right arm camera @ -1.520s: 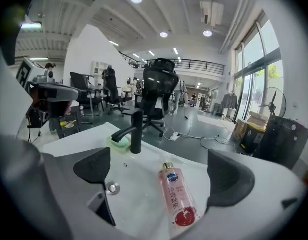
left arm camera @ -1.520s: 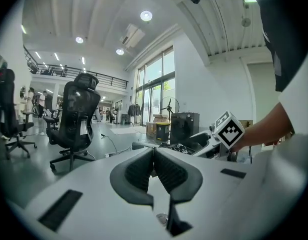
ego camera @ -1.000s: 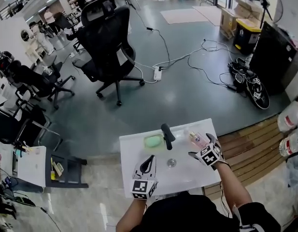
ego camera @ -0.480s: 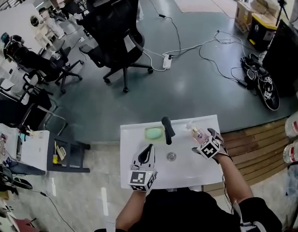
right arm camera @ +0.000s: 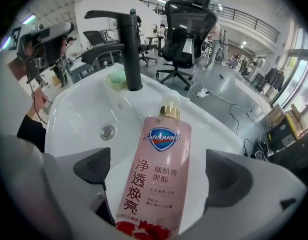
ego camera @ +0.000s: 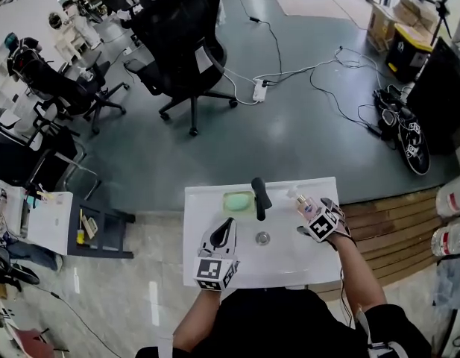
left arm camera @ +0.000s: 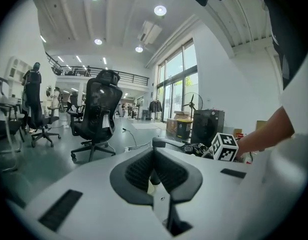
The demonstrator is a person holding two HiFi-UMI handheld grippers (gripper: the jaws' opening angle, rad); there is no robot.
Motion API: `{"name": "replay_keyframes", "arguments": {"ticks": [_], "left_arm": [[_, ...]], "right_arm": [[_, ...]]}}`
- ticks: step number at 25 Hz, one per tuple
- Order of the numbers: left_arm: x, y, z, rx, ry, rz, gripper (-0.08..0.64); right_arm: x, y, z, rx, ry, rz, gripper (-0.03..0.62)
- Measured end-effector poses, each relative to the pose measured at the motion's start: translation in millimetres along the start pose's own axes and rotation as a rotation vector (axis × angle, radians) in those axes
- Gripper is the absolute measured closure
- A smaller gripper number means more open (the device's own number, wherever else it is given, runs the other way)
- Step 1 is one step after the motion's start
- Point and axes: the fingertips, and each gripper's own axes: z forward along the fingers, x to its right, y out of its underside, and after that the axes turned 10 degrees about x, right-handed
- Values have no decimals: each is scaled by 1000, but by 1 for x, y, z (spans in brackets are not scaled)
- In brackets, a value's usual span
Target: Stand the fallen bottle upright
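The pink soap bottle (right arm camera: 161,174) with a gold collar and a white pump lies on its side on the white sink's (right arm camera: 74,119) right rim, pump pointing away from me. My right gripper (right arm camera: 156,169) is open, one jaw on each side of the bottle's lower body, with a gap on both sides. In the head view the bottle (ego camera: 300,202) lies just ahead of the right gripper (ego camera: 307,215). My left gripper (ego camera: 227,224) hovers over the sink's near left part, shut with nothing in it; its pads (left arm camera: 139,171) meet.
A black faucet (ego camera: 259,197) stands at the sink's back middle, a green soap dish (ego camera: 236,201) to its left, the drain (ego camera: 263,238) in the basin. Office chairs (ego camera: 181,43) and cables (ego camera: 319,73) are on the floor beyond. Wooden decking (ego camera: 386,230) lies to the right.
The head view has shifted a little. Both grippers keep about the same places over the sink, and the bottle still lies on its side.
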Motion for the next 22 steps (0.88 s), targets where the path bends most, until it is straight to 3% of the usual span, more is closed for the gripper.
{"name": "replay_keyframes", "arguments": {"ticks": [8, 16, 22], "left_arm": [[-11, 13, -7, -23, -15, -24, 541], [-16, 8, -9, -9, -8, -39, 541], [-19, 4, -11, -6, 2, -35, 541]], "right_arm": [[-1, 7, 10, -56, 2, -5, 7], [6, 10, 10, -111, 72, -22, 221], [7, 8, 8, -120, 109, 6, 250]]}}
